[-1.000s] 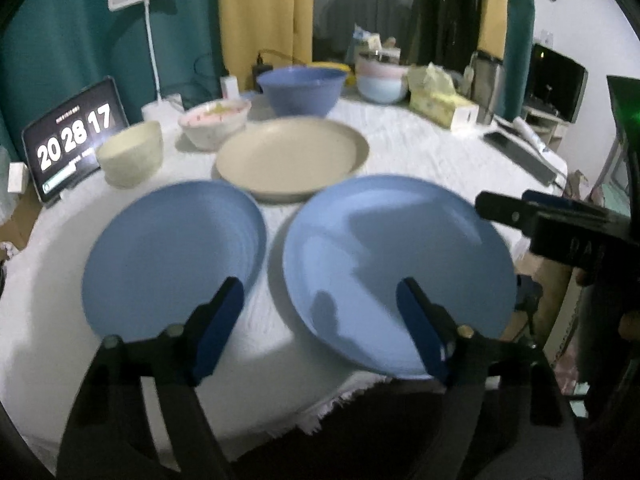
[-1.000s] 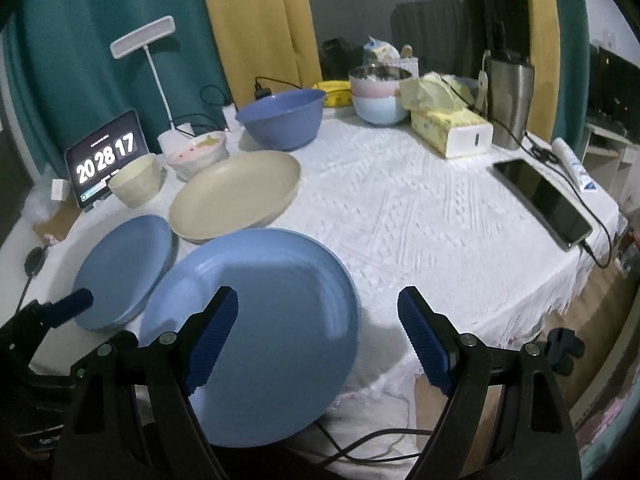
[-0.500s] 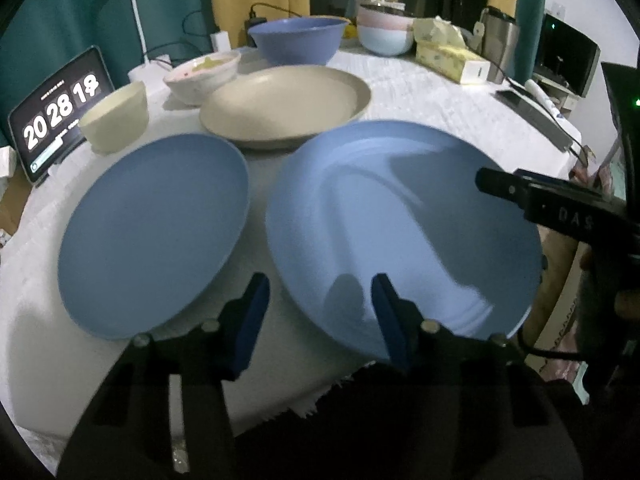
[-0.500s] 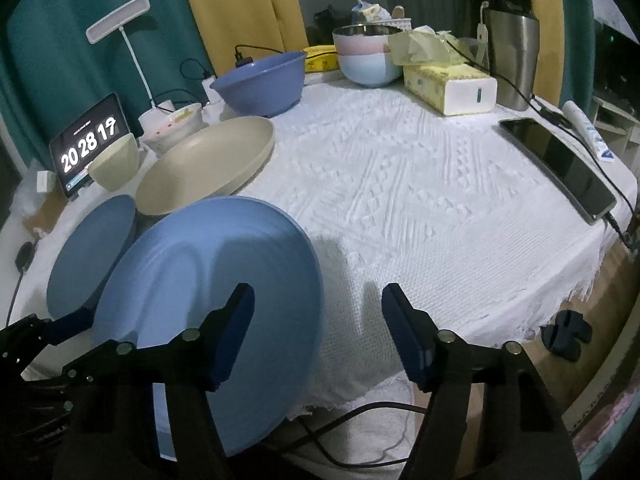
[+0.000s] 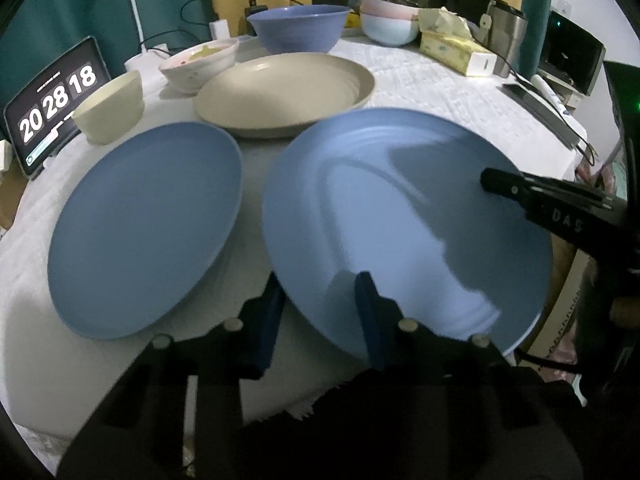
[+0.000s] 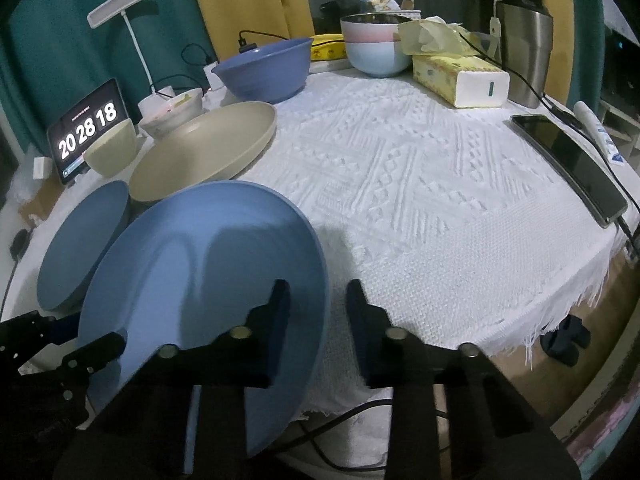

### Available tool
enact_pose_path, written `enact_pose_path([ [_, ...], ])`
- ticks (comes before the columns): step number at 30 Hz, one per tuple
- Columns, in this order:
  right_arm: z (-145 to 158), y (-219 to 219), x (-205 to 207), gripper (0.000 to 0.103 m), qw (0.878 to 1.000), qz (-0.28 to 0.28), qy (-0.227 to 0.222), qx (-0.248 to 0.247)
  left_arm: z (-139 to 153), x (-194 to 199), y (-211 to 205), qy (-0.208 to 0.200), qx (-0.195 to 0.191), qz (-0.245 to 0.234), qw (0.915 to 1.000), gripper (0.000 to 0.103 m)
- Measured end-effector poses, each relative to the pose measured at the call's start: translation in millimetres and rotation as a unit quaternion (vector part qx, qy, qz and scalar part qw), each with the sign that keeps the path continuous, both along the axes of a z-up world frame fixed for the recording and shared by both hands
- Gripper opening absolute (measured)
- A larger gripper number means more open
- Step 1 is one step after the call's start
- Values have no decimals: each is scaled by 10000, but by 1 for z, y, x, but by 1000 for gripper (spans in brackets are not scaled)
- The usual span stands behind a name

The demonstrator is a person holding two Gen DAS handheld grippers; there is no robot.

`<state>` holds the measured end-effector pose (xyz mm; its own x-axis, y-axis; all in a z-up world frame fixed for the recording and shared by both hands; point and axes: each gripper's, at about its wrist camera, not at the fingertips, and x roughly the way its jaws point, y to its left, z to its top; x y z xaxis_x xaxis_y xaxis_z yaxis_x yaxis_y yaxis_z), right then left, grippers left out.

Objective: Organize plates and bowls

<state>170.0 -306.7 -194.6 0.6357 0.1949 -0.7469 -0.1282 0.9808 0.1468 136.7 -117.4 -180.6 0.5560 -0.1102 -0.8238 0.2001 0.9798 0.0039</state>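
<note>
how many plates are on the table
3. A large blue plate nearest, at the table edge between both grippers' jaws; a smaller blue plate to its left; a beige plate behind them. None seems hidden.

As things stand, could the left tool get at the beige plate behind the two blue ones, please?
Probably not directly: the left tool straddles the near rim of the large blue plate, which lies between it and the beige plate. It would have to let go and lift over first.
</note>
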Motion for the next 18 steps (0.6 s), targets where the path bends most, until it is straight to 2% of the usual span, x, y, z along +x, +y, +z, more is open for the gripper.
enact_pose_path([
  [6, 4, 2, -2, 19, 9999, -53, -54, -109, 5, -5, -3, -95, 3, -84, 9999, 33],
  [18, 36, -1, -11, 19, 9985, -237, -430, -223, 28, -11, -2, -486, -103, -231, 9985, 33],
])
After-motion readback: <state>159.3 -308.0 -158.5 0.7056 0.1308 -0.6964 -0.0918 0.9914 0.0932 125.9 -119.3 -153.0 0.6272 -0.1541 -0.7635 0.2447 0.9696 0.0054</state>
